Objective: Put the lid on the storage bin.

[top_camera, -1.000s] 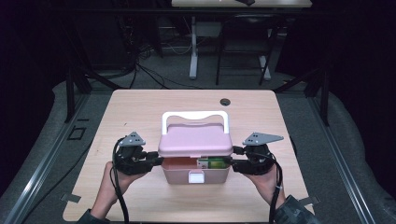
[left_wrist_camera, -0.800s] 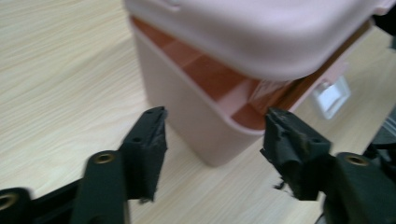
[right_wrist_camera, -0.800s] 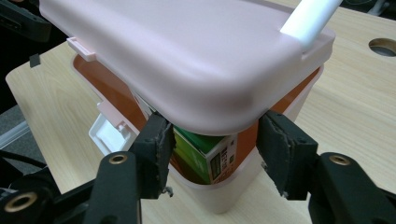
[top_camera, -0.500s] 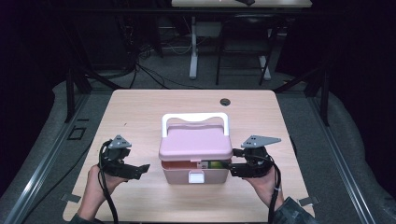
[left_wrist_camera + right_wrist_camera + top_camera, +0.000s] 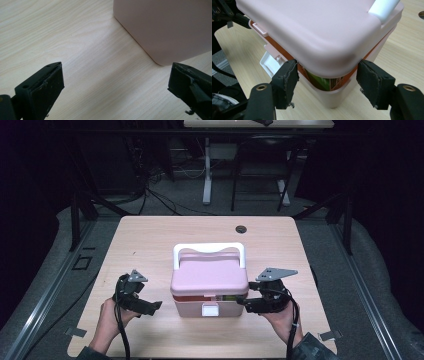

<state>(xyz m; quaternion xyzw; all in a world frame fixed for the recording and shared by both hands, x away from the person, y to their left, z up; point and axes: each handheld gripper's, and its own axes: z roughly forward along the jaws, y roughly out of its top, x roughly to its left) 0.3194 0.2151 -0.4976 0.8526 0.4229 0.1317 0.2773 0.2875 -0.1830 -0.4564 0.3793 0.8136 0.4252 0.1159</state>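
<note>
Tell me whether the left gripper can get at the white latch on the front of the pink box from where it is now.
Probably yes. The left gripper is open and empty beside the pink box, with bare table between it and the white latch.

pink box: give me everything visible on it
The pink box looks like smooth plastic, with rounded corners, a white handle and a white front latch. It stands upright on the wooden table. Its lid sits slightly raised, showing orange and green inside. The right gripper straddles one corner, its jaws just opening.
</note>
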